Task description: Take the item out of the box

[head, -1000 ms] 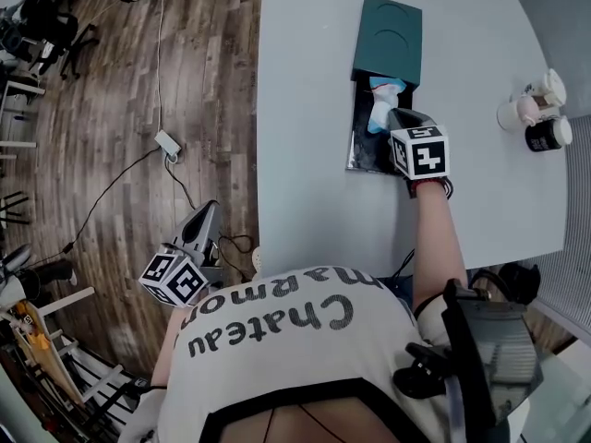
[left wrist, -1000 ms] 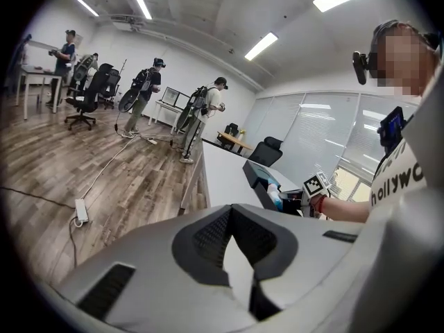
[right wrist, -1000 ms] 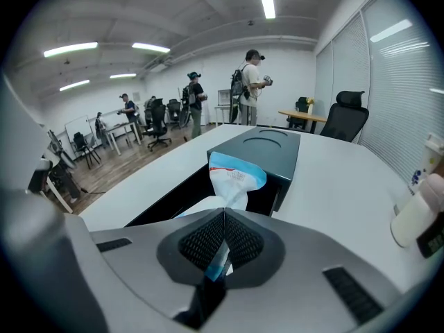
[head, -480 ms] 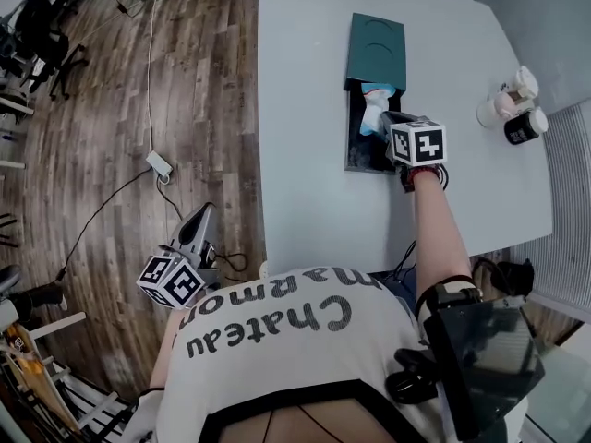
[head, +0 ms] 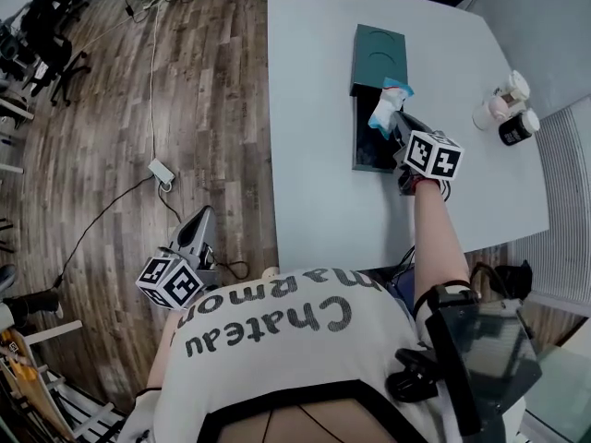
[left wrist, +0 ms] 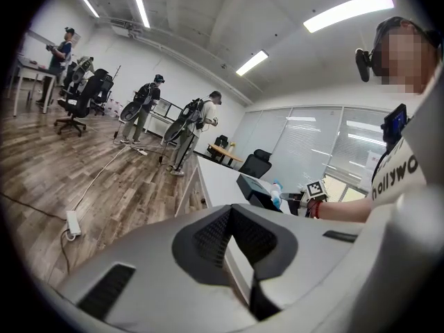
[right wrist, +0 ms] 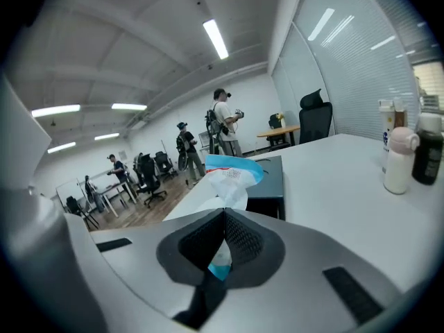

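Item: white packet with blue and red print [head: 385, 111], crumpled. In the head view it sits over the right rim of the open box [head: 367, 150], at the tray's 1 o'clock corner, just beside the near edge of the teal lid [head: 379, 52]. Contact between its lower end and the box: cannot tell.

Right gripper [head: 398, 124]: the packet lies at its 11 o'clock, right at the tips. Right gripper view: jaws closed on the packet's lower part, right gripper [right wrist: 223, 236]. The packet [right wrist: 231, 180] sticks up out of the pads, and a blue corner shows below them. The marker cube [head: 434, 154] rides at 5 o'clock of the tips.

Box: dark, long axis 12 to 6 o'clock, with the lid covering the far half. It rests on a white table [head: 319, 90].

Bottles [head: 503, 111]: small group at 3 o'clock of the box, well apart from it, near the table's right edge. The group also shows in the right gripper view [right wrist: 397, 159].

Left gripper [head: 204, 216]: off the table at 7 o'clock of the box, over the wood floor [head: 111, 90]. Left gripper view [left wrist: 239, 250]: jaws together, nothing between them.

Room: a power strip [head: 162, 169] with its cable lies on the floor. Office chairs [head: 46, 26] stand at 10 o'clock. Several people [left wrist: 146, 103] stand in the background, and strip lights [right wrist: 216, 39] run along the ceiling.
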The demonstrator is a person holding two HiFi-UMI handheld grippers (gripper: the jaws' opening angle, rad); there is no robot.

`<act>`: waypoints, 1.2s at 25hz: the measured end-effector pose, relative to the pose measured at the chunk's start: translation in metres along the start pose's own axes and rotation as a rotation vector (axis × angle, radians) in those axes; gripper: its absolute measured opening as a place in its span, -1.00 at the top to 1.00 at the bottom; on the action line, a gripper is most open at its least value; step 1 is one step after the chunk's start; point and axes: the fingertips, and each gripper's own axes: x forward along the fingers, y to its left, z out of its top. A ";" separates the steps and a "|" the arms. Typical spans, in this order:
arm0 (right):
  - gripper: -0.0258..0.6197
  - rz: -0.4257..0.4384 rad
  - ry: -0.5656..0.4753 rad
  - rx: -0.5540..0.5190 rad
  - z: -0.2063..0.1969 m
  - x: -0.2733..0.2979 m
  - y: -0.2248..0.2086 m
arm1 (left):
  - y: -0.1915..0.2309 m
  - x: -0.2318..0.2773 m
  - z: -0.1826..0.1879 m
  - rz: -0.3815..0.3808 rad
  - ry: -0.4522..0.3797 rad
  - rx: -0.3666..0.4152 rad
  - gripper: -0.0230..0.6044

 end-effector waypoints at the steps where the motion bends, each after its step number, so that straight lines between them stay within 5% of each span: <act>1: 0.92 0.015 -0.011 0.030 -0.002 -0.004 0.004 | 0.000 -0.001 -0.001 -0.006 0.001 -0.001 0.96; 10: 0.92 0.032 -0.064 0.195 -0.025 -0.053 0.037 | -0.002 -0.009 0.004 -0.097 -0.003 0.014 0.96; 21: 0.92 0.006 -0.072 0.145 -0.060 -0.108 0.088 | -0.017 -0.018 0.000 -0.229 0.018 0.045 0.96; 30: 0.92 0.029 -0.150 0.160 -0.065 -0.157 0.138 | -0.003 -0.054 -0.004 -0.264 0.016 0.055 0.96</act>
